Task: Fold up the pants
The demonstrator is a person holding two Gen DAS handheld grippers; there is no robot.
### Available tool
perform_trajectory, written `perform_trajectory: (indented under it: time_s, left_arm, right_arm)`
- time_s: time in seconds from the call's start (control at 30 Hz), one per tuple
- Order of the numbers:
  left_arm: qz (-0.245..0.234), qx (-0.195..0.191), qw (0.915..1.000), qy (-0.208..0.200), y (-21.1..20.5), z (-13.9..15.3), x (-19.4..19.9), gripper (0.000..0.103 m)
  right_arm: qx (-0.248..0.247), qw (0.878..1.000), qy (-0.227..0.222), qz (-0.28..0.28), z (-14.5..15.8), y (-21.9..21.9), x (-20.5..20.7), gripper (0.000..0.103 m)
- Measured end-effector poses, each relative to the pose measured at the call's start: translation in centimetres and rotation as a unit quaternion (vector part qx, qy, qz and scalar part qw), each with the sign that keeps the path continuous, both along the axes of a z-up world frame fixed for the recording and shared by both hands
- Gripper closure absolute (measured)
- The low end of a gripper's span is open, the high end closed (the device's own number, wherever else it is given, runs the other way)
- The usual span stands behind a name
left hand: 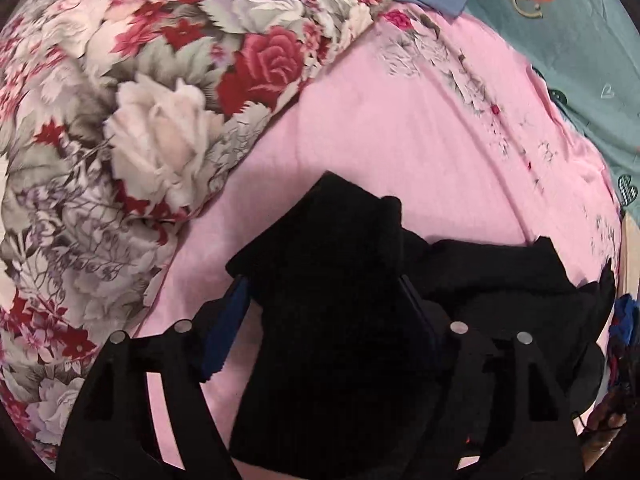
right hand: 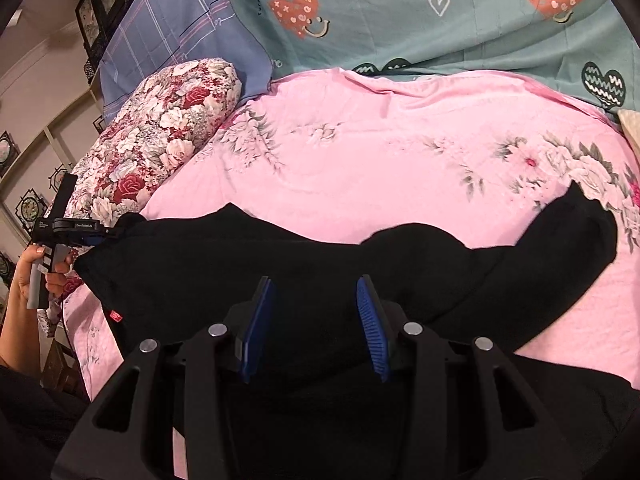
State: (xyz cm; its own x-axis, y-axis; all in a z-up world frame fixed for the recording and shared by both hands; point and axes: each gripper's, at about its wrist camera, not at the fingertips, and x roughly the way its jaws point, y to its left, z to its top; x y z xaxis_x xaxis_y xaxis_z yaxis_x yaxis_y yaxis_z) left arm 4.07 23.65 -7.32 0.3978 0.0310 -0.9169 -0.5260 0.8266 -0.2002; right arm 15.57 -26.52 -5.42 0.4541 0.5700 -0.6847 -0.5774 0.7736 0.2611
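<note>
Black cloth fills the gap of our left claw (left hand: 320, 300) — an end of the pants (right hand: 320, 272) sits between its blue pads, but we cannot tell if they press it. Our right claw (right hand: 316, 320) stands half open over the middle of the pants, and we cannot tell if its pads grip the cloth. The pants lie spread across the pink bed cover (right hand: 380, 152). A floral pillow (left hand: 120, 120) lies beside them — a teal sheet (right hand: 440, 28) is further back.
</note>
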Motion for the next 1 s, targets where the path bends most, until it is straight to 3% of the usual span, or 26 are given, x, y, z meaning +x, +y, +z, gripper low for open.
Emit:
perform_trajectory:
  time_s: [0.03, 0.07, 0.2, 0.3, 0.33, 0.43, 0.47, 0.67, 0.73, 0.8, 0.9, 1.0]
  left_arm:
    - [-0.008, -0.011, 0.9999, -0.002, -0.1, 0.0, 0.0, 0.063]
    - [-0.015, -0.013, 0.9998, 0.003, -0.3, -0.1, 0.2, 0.067]
    - [-0.027, -0.015, 0.9995, 0.01, -0.7, -0.7, 1.8, 0.069]
    - [-0.014, -0.055, 0.9983, 0.014, -0.1, -1.6, 2.8, 0.044]
    - [-0.013, -0.051, 0.9985, 0.015, -0.2, -1.6, 2.9, 0.044]
    - [-0.003, -0.014, 0.9999, -0.004, -0.7, -0.9, 3.0, 0.069]
    - [-0.001, -0.001, 0.9998, -0.018, -0.9, -0.3, 2.7, 0.072]
    - [0.048, 0.069, 0.9917, -0.097, -0.5, 6.1, 0.5, 0.077]
    - [0.063, 0.086, 0.9888, -0.105, 0.4, 6.4, 0.8, 0.076]
    - [0.075, 0.085, 0.9904, -0.078, 1.4, 4.1, 2.1, 0.072]
    - [0.069, 0.109, 0.9914, -0.022, 2.1, -0.8, 4.6, 0.056]
    - [0.064, 0.15, 0.9862, -0.03, 0.9, -0.7, 4.6, 0.044]
  right_arm:
    - [0.001, 1.0, 0.0, 0.005, 0.0, 0.4, 0.0, 0.058]
    - [0.003, 1.0, -0.002, 0.011, -0.1, 0.8, 0.0, 0.058]
    - [0.002, 1.0, -0.002, 0.02, -0.3, 1.5, -0.2, 0.058]
    - [-0.002, 1.0, -0.002, 0.019, -0.4, 1.5, -0.6, 0.058]
    - [-0.003, 1.0, -0.003, 0.018, -0.3, 1.4, -0.7, 0.058]
    - [-0.006, 1.0, -0.005, 0.015, -0.3, 1.0, -1.0, 0.058]
    - [-0.006, 1.0, -0.006, 0.014, -0.2, 1.0, -1.0, 0.058]
    - [-0.005, 1.0, -0.017, 0.002, 0.4, 0.6, -0.8, 0.058]
    - [-0.006, 1.0, -0.019, -0.013, 0.5, 0.3, -0.4, 0.058]
    - [-0.013, 0.999, -0.014, -0.037, 0.2, -0.1, 0.2, 0.058]
    - [-0.032, 0.995, -0.006, -0.089, -0.2, -1.4, 1.3, 0.058]
    - [-0.037, 0.985, -0.001, -0.169, -0.1, -4.7, 2.5, 0.053]
